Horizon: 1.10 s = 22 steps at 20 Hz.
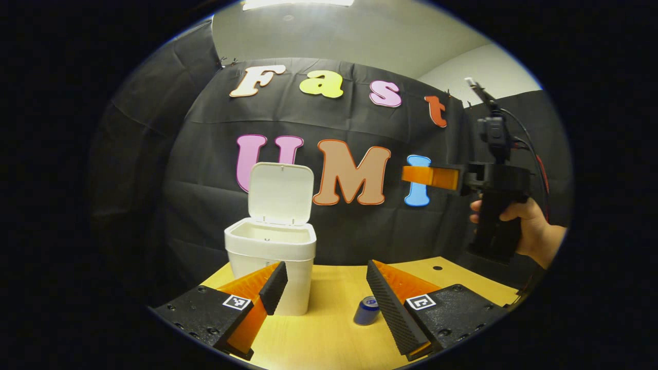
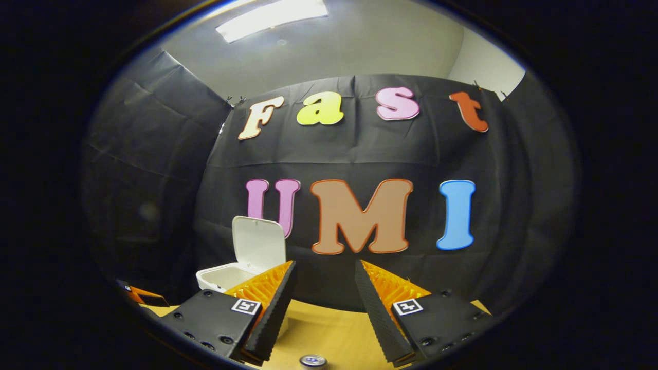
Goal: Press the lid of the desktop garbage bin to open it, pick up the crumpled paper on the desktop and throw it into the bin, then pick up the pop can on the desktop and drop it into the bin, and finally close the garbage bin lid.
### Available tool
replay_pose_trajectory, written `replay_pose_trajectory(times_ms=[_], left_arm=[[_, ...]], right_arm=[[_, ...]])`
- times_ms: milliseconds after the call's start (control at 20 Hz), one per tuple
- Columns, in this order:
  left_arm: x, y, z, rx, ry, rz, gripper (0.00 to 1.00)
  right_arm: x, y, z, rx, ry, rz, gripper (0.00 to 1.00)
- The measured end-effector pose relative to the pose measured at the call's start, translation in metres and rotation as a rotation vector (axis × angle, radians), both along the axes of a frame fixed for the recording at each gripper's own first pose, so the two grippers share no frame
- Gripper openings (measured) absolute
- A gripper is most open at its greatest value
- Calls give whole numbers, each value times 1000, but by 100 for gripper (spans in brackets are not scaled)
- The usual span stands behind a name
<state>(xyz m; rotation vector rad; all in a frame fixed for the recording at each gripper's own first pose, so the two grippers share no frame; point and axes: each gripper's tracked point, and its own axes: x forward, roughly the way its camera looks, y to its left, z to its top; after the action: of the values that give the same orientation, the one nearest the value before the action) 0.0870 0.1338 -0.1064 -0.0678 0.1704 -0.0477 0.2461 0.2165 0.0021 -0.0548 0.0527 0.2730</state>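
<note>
The white desktop bin (image 1: 271, 257) stands on the wooden table with its lid (image 1: 281, 193) swung up and its mouth uncovered. A blue pop can (image 1: 367, 310) stands upright on the table to the right of the bin, beyond my left gripper (image 1: 326, 267), which hovers open and holds nothing. A hand (image 1: 532, 226) holds my right gripper (image 1: 429, 177) high at the right, well above the table. In the right gripper view, my right gripper (image 2: 325, 264) is open and bare, the bin (image 2: 226, 280) sits low at the left with its lid (image 2: 258, 244) raised, and the can's top (image 2: 313, 361) peeks in at the bottom.
The wooden table (image 1: 329, 339) ends against the black cloth wall (image 1: 360, 236) just behind the bin. A small dark hole (image 1: 437, 267) marks the tabletop at the back right. A bit of the other gripper (image 2: 140, 296) shows at the far left edge.
</note>
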Motion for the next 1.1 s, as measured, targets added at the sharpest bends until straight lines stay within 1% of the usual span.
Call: replay_pose_trajectory(times_ms=[50, 100, 350, 500, 700, 750, 850, 950, 1050, 1100], left_arm=[[5, -8, -2, 1, -5, -7, 94], [9, -16, -4, 3, -6, -18, 93], [28, -60, -32, 4, 10, -55, 94], [39, -79, -55, -1, 30, -60, 94], [52, -101, -87, 13, 58, -63, 94], [56, -104, -97, 19, 66, -64, 94], [63, -109, -121, 30, 89, -59, 94], [68, -112, -150, 42, 124, -48, 94], [73, -112, -177, 43, 161, -36, 94], [75, -113, -191, 46, 182, -32, 94]], right_arm=[[-7, -18, -2, 0, 5, -24, 81], [-15, -35, -3, 5, 9, -45, 78], [-54, -126, -12, 39, 25, -172, 78], [-75, -171, -25, 23, 45, -241, 78], [-105, -214, -47, 3, 86, -301, 78], [-112, -224, -52, 3, 98, -315, 81], [-123, -239, -61, 14, 120, -335, 75], [-132, -256, -70, 29, 141, -365, 81], [-138, -269, -77, 33, 158, -395, 81], [-141, -276, -80, 28, 164, -409, 78]])
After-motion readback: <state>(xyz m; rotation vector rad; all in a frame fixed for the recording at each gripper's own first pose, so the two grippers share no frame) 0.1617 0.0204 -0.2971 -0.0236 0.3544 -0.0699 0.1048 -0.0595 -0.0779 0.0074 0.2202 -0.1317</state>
